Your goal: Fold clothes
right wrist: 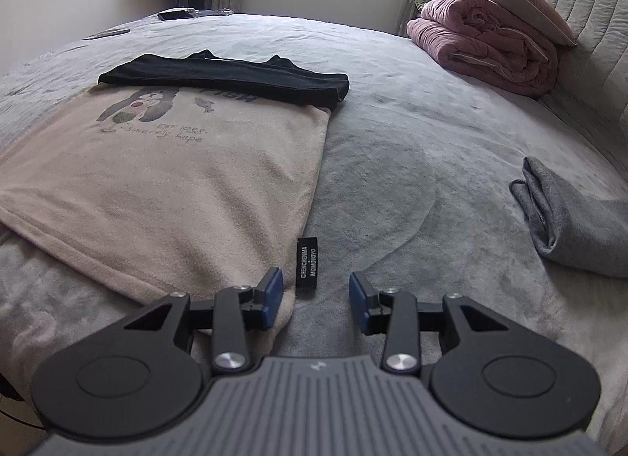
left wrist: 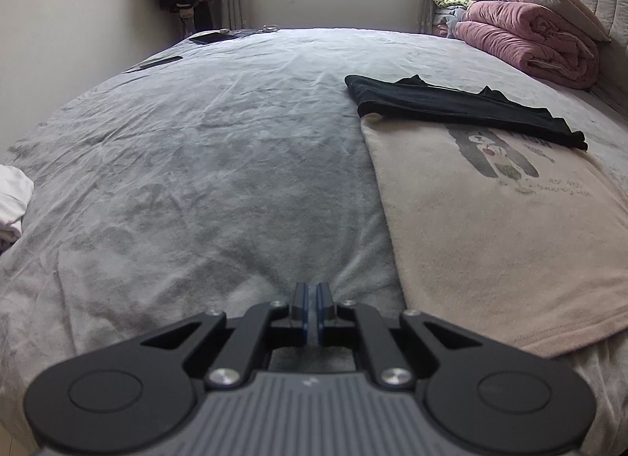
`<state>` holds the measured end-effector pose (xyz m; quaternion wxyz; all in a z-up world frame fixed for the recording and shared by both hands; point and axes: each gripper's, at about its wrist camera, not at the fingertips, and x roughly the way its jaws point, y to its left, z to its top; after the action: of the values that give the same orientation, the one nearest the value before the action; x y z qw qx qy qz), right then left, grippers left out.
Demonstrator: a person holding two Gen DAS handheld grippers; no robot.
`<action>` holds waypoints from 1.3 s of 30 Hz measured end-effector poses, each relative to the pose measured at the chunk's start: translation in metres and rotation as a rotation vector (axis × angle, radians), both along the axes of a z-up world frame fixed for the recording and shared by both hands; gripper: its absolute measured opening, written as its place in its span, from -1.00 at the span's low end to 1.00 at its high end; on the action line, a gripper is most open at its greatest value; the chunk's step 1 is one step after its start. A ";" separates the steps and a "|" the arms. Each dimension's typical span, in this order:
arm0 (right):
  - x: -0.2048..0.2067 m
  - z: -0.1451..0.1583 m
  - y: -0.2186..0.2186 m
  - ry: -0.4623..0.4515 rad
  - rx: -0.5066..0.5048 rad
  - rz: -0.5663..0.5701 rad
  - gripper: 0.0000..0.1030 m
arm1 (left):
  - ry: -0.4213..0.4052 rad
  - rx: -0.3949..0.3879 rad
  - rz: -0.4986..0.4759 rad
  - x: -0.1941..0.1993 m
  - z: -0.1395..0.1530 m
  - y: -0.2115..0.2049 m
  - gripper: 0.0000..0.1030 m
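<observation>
A cream sweatshirt (left wrist: 510,228) (right wrist: 176,181) with a cartoon print lies flat on the grey bed (left wrist: 196,141). A folded black garment (left wrist: 463,106) (right wrist: 235,77) lies across its far end. My left gripper (left wrist: 313,289) is shut, its tips low over the grey bedcover just left of the sweatshirt's near corner. The cover creases toward the tips. My right gripper (right wrist: 316,283) is open at the sweatshirt's near right corner. Its left finger (right wrist: 271,291) is over the cream hem, and a black woven label (right wrist: 307,262) lies between the pads, untouched.
A folded grey garment (right wrist: 577,220) lies at the right. A rolled pink quilt (right wrist: 482,35) and pillows are stacked by the headboard. White cloth (left wrist: 11,200) shows at the left edge. A dark tablet (left wrist: 210,37) lies at the far corner under the window.
</observation>
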<state>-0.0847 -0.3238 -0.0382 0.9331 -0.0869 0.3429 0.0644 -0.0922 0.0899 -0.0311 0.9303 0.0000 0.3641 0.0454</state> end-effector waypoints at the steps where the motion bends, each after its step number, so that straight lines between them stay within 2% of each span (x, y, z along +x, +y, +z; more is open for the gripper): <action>1: -0.001 0.000 0.000 0.001 0.000 0.001 -0.22 | 0.002 -0.012 0.006 -0.002 0.000 0.002 -0.91; 5: -0.003 0.002 0.000 -0.005 -0.006 0.006 -0.22 | 0.011 -0.056 0.026 -0.004 0.003 0.008 -0.91; 8: -0.005 0.006 -0.002 -0.026 0.002 -0.008 -0.21 | 0.007 -0.118 0.048 -0.005 0.006 0.014 -0.90; 15: -0.006 0.018 -0.036 -0.028 0.155 -0.135 -0.21 | -0.033 -0.402 0.079 -0.018 0.015 0.045 -0.90; 18: -0.006 0.018 -0.037 -0.016 0.180 -0.136 -0.21 | -0.037 -0.502 0.021 -0.018 0.014 0.043 -0.90; 20: -0.008 0.020 -0.039 -0.004 0.228 -0.128 -0.21 | -0.023 -0.514 -0.032 -0.017 0.010 0.032 -0.86; 23: -0.011 0.020 -0.049 0.020 0.350 -0.144 -0.21 | 0.010 -0.470 -0.076 -0.013 0.004 0.014 -0.85; 26: -0.012 0.019 -0.056 0.051 0.429 -0.166 -0.21 | 0.041 -0.449 -0.078 -0.009 -0.001 0.008 -0.85; 30: -0.011 0.017 -0.057 0.075 0.470 -0.145 -0.21 | 0.048 -0.473 -0.061 -0.008 -0.003 0.011 -0.85; 33: -0.008 0.012 -0.056 0.125 0.507 -0.132 -0.21 | 0.049 -0.467 -0.062 -0.010 -0.003 0.010 -0.85; 37: -0.006 0.006 -0.060 0.170 0.586 -0.140 -0.19 | 0.049 -0.482 -0.055 -0.012 -0.004 0.011 -0.85; 39: -0.006 0.003 -0.065 0.194 0.651 -0.148 -0.16 | 0.050 -0.504 -0.053 -0.012 -0.005 0.012 -0.78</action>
<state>-0.0909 -0.3884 -0.0354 0.8771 0.2467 0.3970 0.1106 -0.1041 0.1023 -0.0360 0.8926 -0.2212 0.3865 -0.0712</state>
